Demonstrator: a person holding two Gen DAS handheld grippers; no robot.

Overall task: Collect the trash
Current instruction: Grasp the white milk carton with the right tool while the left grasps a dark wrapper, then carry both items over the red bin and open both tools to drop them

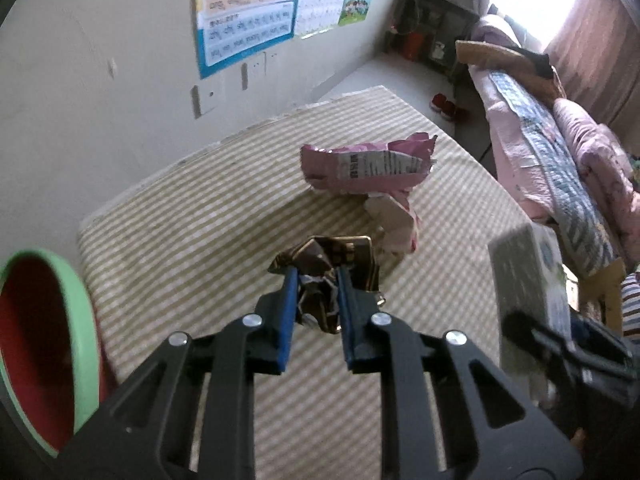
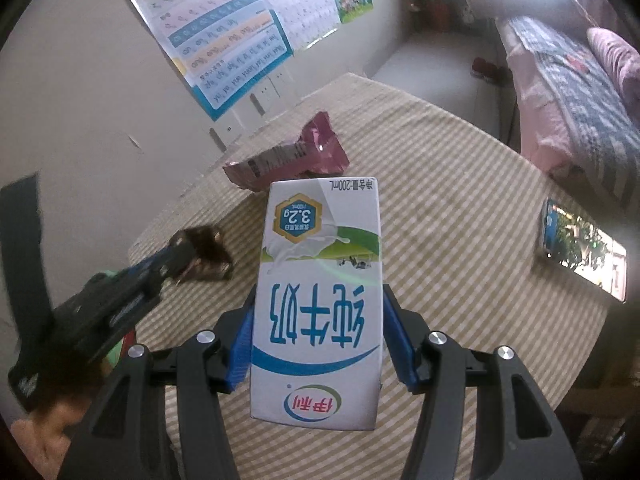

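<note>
Left wrist view. The left gripper [image 1: 316,280] points steeply down at the striped cloth [image 1: 200,220], its blue pads [image 1: 289,304] clamped on a crumpled dark wrapper [image 1: 324,256] with gold edges; the wrapper sits between the pads and bulges past their tips. No writing on it can be read. Just beyond the tips lies a pink bag [image 1: 364,168], torn open and creased, with a white label panel whose print is too blurred to read. Low at the left of the gripper stands a bin [image 1: 84,320] with a green rim and red inside. At the right, the right gripper [image 1: 568,344] holds a carton [image 1: 528,276], seen edge-on and blurred. Posters [image 1: 248,12] with rows of letters hang on the wall beyond.

Right wrist view. The right gripper [image 2: 318,320] also tilts steeply down, its jaws closed on the two sides of the milk carton [image 2: 320,300], which it holds above the cloth [image 2: 460,220]. The carton's print reads upside down: large blue Chinese characters, "3.2g" in a hexagon badge, "200mL" along the far edge, a red and green oval logo near the camera. Left of the carton, the left gripper [image 2: 188,256] pinches the dark wrapper [image 2: 208,256] at the cloth. The pink bag [image 2: 292,156] lies beyond the carton's far end. Far right on the cloth lies a phone [image 2: 580,248], its screen lit.
</note>
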